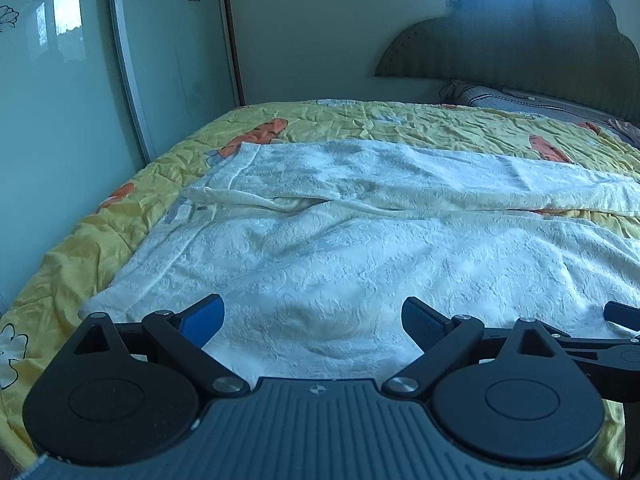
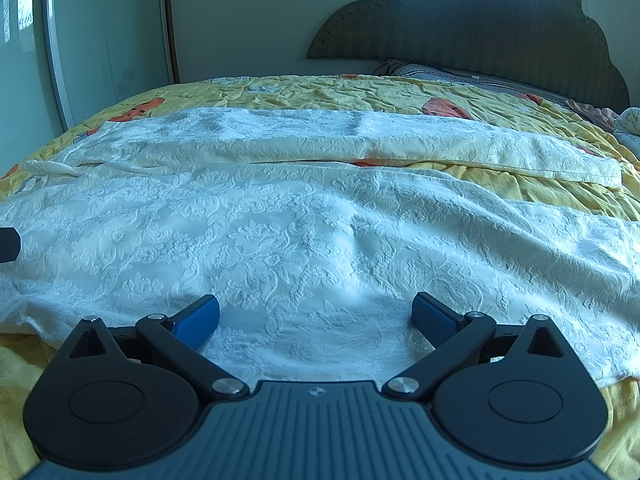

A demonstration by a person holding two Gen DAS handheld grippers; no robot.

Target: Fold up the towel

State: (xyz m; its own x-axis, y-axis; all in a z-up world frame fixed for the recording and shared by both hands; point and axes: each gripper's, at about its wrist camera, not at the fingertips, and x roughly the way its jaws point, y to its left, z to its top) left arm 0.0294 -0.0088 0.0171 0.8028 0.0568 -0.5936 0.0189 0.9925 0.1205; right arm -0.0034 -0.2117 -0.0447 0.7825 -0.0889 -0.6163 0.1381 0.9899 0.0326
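A large white towel with a raised floral pattern lies spread across the bed; its far long edge is folded back toward me in a band. The same towel fills the right wrist view, its folded band running across the far side. My left gripper hovers open over the towel's near edge, blue pads wide apart, nothing between them. My right gripper is open too, above the near edge further right. The tip of the right gripper shows at the right edge of the left wrist view.
The towel rests on a yellow quilt with orange prints. A dark scalloped headboard and a pillow are at the far right. A glass wardrobe door stands along the bed's left side.
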